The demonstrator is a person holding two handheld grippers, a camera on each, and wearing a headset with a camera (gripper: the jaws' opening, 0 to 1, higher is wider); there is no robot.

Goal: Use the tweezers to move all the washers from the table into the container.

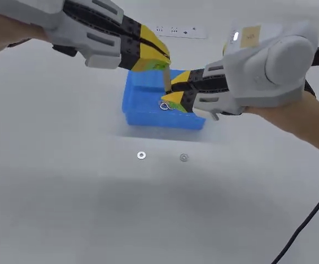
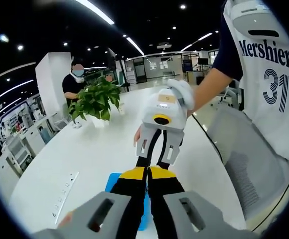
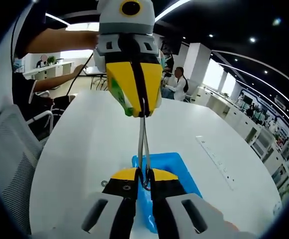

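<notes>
The left hand-held gripper clamps the tweezers' top over the container. The right hand-held gripper clamps their lower end. Two washers lie on the bench near the container.

2 washers on table, in front of container; tweezers above container.

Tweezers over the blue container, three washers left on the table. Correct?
Not quite. The head view shows two washers on the table, not three. The tweezers are over the blue container, as stated.
</notes>
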